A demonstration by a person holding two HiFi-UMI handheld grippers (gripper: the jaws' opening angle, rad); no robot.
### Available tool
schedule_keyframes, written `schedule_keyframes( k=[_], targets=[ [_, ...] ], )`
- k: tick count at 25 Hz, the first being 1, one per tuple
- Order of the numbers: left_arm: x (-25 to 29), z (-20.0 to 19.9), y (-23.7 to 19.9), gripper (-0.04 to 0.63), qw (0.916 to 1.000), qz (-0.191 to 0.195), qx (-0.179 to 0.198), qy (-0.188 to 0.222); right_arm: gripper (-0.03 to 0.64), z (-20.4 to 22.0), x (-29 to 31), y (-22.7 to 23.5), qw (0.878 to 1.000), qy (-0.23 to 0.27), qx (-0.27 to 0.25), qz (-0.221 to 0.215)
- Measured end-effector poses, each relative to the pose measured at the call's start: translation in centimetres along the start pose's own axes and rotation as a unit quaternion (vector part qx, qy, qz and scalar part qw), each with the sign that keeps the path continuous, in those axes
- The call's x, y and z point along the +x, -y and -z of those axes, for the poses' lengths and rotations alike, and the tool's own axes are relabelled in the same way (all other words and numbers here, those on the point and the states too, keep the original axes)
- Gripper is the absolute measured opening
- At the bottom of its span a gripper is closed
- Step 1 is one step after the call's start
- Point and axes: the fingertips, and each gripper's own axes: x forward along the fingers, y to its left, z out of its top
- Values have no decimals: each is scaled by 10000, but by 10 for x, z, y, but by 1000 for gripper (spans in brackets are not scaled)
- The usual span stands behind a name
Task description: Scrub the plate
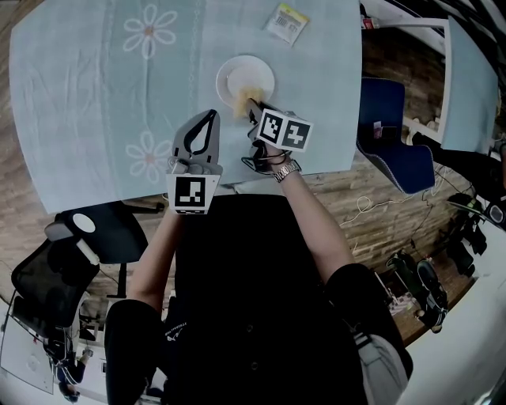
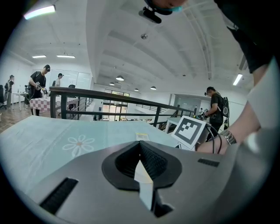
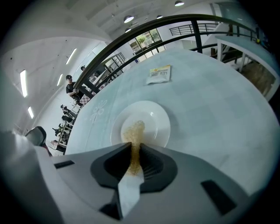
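A white plate rests on the pale blue flowered tablecloth near the table's front edge. My right gripper is shut on a thin yellow-brown sponge. The sponge's far end reaches over the near part of the plate. My left gripper hovers to the left of the plate, over the cloth. It is shut, with nothing between its jaws and well apart from the plate.
A small printed packet lies on the cloth beyond the plate. A blue chair stands right of the table and a black chair at the lower left. Railings and several people are far behind.
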Motion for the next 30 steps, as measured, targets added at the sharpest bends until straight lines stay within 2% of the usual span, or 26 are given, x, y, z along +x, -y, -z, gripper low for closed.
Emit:
schedule_keyframes(
  k=[17,30],
  targets=[
    [-4,-2,-2,12,9999,87,99,36,56,-8,-16,27,9989,238,118,378],
    [-14,-2,1,12,9994,283,176,120,57,-15,-34,47,9942,605,112,888]
  ],
)
